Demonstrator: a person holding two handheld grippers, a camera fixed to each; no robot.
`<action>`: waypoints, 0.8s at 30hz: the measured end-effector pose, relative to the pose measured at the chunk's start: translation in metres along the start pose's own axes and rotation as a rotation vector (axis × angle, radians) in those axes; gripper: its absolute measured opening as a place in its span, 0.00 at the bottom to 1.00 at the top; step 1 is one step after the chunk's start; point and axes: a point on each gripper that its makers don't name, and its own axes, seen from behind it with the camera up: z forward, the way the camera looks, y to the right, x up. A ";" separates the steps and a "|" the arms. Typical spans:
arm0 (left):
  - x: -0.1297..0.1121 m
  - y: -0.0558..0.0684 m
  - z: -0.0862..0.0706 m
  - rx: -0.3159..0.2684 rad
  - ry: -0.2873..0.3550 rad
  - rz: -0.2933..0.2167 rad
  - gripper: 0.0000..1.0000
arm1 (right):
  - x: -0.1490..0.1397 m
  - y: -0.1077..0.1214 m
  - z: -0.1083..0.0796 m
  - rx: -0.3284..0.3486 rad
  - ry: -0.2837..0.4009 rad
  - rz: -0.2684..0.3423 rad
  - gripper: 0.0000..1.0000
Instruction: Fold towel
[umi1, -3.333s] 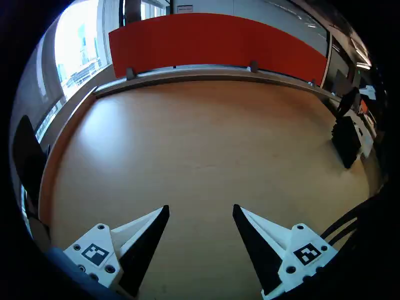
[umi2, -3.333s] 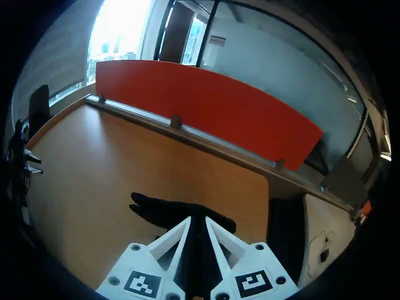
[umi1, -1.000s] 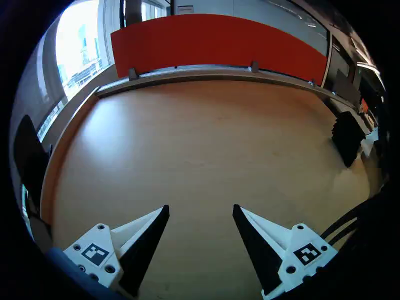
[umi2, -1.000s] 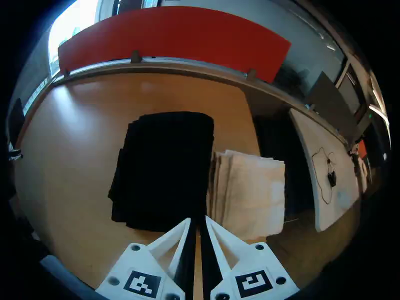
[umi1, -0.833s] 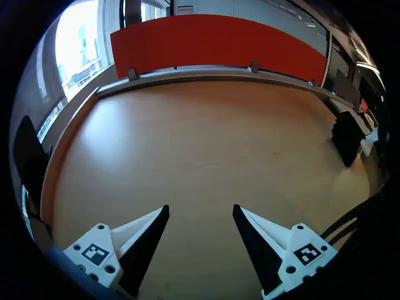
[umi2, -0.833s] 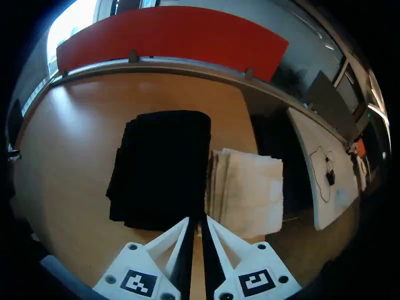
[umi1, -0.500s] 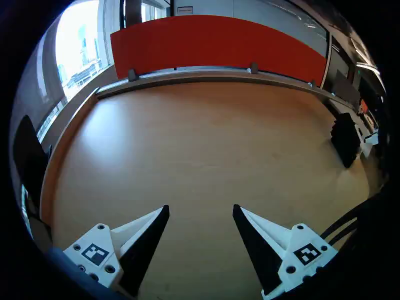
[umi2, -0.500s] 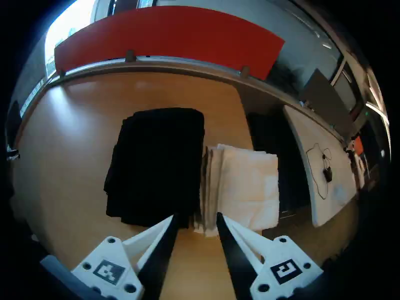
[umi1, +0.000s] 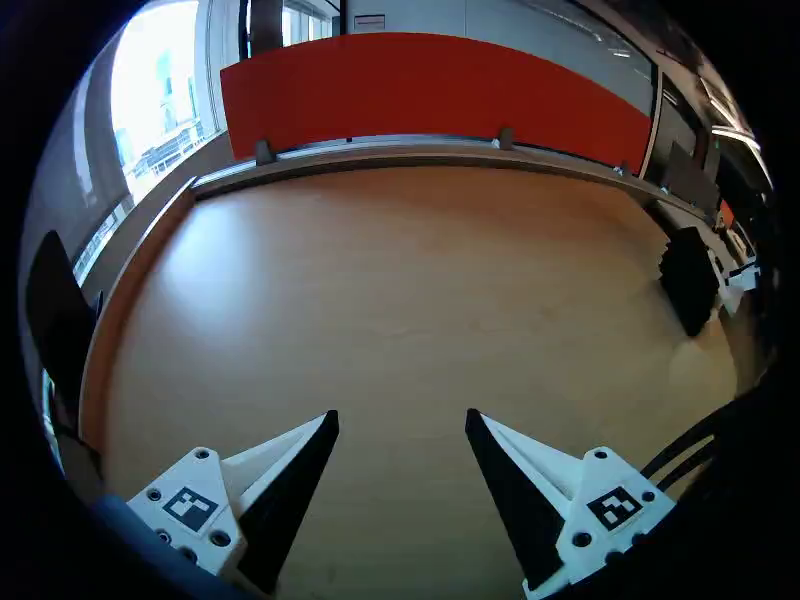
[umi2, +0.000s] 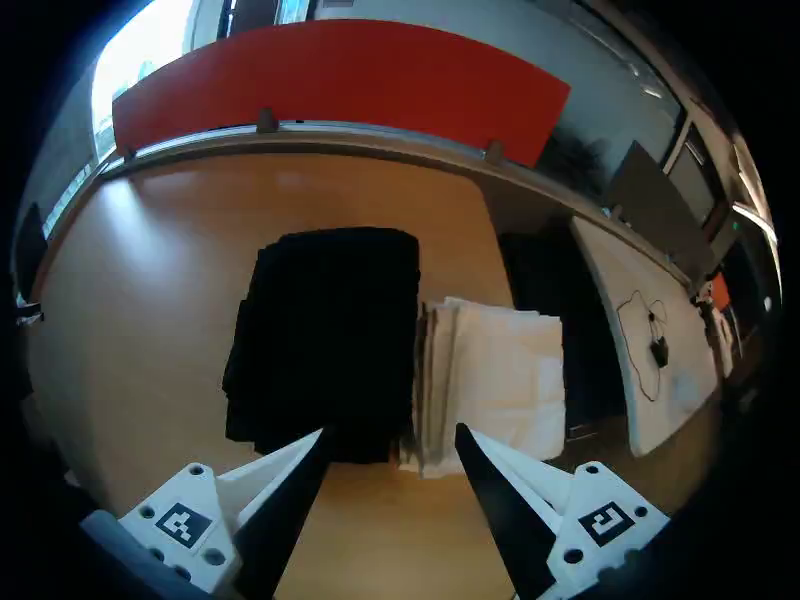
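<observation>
In the right gripper view a folded black towel stack (umi2: 325, 340) lies on the wooden table (umi2: 150, 300), with a folded white towel stack (umi2: 495, 380) touching its right side. My right gripper (umi2: 392, 470) hangs open just in front of both stacks, nothing between its fingers. In the left gripper view my left gripper (umi1: 400, 455) stands open over bare wooden table (umi1: 400, 280). The black towel stack (umi1: 690, 280) appears edge-on at the far right of that view.
A red divider panel (umi1: 430, 90) (umi2: 340, 75) runs along the table's far edge. To the right of the table stands a white side desk (umi2: 650, 350) with a cable on it. A dark chair back (umi1: 55, 310) sits at the left.
My right gripper went from shut to open and drew back slightly from the towel stacks. The left gripper has stayed still and open.
</observation>
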 end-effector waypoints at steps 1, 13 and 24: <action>0.000 0.000 0.000 0.000 0.001 0.000 0.94 | 0.000 0.000 0.000 0.000 0.001 0.000 0.92; 0.002 -0.003 -0.003 0.004 0.010 -0.006 0.94 | 0.005 -0.010 -0.004 0.011 0.034 0.043 0.92; 0.008 -0.003 -0.006 0.007 0.024 -0.008 0.94 | 0.028 -0.023 -0.009 -0.017 0.164 0.157 0.92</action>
